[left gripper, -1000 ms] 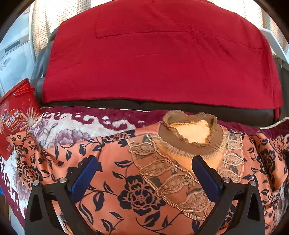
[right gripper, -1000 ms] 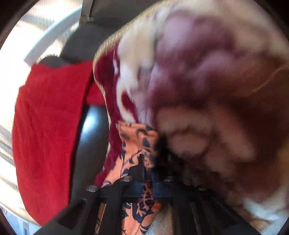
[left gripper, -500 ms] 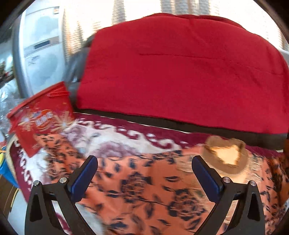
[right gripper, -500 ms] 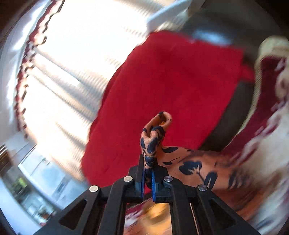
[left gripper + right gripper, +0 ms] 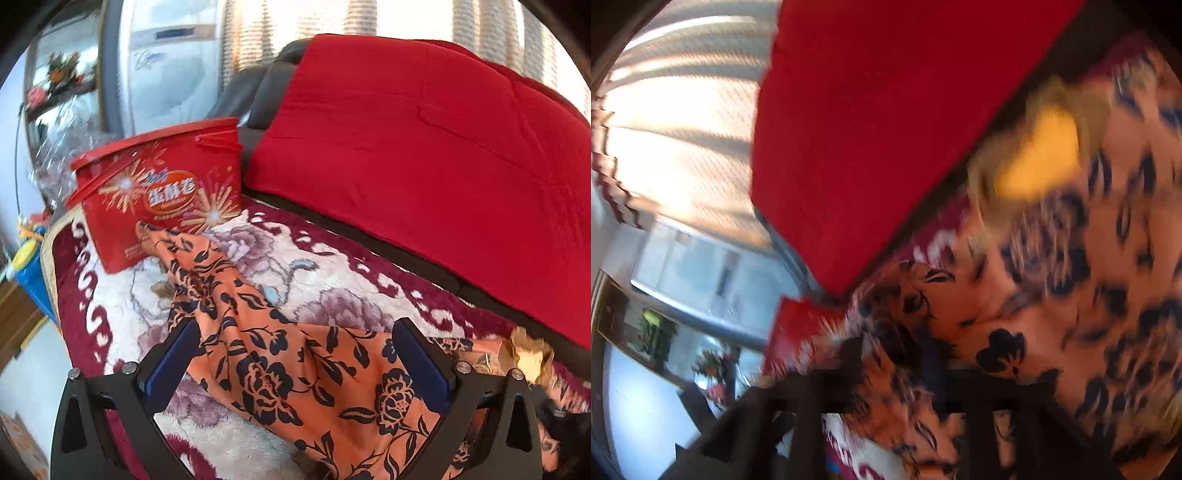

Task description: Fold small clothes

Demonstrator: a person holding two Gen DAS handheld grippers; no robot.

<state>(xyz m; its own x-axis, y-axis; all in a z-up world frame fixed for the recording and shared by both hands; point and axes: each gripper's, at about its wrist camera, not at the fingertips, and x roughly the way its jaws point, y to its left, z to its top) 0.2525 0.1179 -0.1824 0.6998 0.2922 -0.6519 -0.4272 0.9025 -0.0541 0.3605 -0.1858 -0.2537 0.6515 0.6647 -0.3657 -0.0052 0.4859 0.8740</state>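
Moved: both cameras swing toward the red snack box [image 5: 162, 199]; right gripper [image 5: 897, 376] has just been opening, its jaws now apart around the sleeve.
Top: orange flowered top [image 5: 295, 373] lies on the plush blanket [image 5: 332, 288], one sleeve reaching to the box.
Left gripper [image 5: 295, 358]: fingers wide apart, over the sleeve, holding nothing.
Do it well: let the sleeve drop flat, then smooth it.
Left view only: sharp box and blanket.
Right view only: blurry collar [image 5: 1038, 158] near the red cushion [image 5: 886, 110].
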